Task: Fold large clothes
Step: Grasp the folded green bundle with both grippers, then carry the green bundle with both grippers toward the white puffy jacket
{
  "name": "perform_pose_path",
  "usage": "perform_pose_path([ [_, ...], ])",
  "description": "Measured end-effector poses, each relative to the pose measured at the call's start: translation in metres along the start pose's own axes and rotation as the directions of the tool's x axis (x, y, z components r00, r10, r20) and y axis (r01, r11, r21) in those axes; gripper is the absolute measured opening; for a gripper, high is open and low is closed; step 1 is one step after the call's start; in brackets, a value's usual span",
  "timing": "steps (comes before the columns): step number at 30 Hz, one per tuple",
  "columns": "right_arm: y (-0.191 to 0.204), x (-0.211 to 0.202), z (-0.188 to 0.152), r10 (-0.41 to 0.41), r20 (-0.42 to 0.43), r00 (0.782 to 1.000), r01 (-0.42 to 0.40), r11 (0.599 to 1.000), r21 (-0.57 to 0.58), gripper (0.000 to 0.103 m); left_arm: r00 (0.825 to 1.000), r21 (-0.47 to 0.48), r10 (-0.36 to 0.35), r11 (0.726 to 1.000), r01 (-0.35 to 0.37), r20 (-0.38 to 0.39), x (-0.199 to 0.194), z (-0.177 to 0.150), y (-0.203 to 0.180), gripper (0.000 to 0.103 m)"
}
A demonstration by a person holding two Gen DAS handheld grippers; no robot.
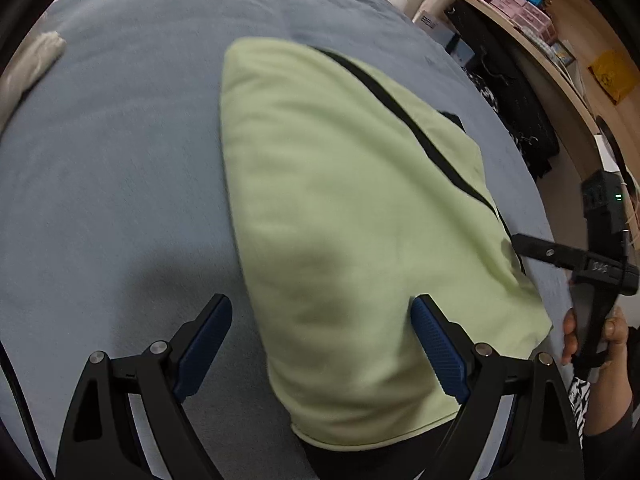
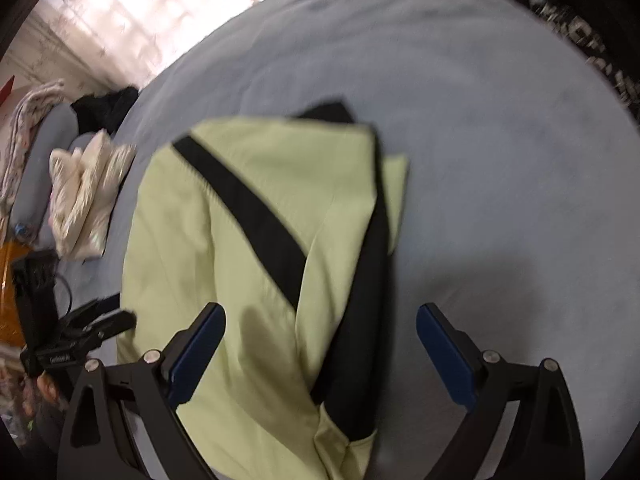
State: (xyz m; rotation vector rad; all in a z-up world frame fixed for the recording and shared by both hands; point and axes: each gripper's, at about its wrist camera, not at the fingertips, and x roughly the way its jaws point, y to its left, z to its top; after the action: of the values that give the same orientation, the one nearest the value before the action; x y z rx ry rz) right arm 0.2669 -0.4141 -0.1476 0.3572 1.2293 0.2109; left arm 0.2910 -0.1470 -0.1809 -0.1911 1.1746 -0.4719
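Left wrist view: my left gripper (image 1: 322,334) spread wide, nothing clamped, over near edge of folded green garment (image 1: 352,216) | right wrist view: my right gripper (image 2: 320,334) gaping, empty, over the garment's black-striped side | garment lies flat on blue bedsheet (image 1: 120,140) | beyond: cream cloth bundle (image 2: 86,196).

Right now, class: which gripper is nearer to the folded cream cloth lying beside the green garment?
Left. The left gripper is at the garment's edge, just below the cream cloth; the right gripper hovers over the garment's opposite, black-trimmed side.
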Motion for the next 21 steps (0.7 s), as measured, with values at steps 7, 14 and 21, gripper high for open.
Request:
perform_pose_path([
  [7, -0.002, 0.03, -0.013, 0.116, -0.043, 0.992, -0.116, 0.993, 0.021, 0.098, 0.999, -0.005, -0.05, 0.999, 0.05, 0.015, 0.02, -0.01, -0.002, 0.096],
  [14, -0.002, 0.04, -0.004, 0.208, -0.02, 0.978, -0.208, 0.978, 0.001, 0.098, 0.998, 0.033, -0.047, 0.998, 0.046, 0.039, 0.026, -0.016, -0.008, 0.099],
  [21, 0.013, 0.047, 0.004, 0.186, 0.019, 0.982, -0.185, 0.982, -0.05, 0.082, 0.998, 0.039, -0.06, 0.998, 0.058, 0.036, 0.022, -0.02, -0.001, 0.099],
])
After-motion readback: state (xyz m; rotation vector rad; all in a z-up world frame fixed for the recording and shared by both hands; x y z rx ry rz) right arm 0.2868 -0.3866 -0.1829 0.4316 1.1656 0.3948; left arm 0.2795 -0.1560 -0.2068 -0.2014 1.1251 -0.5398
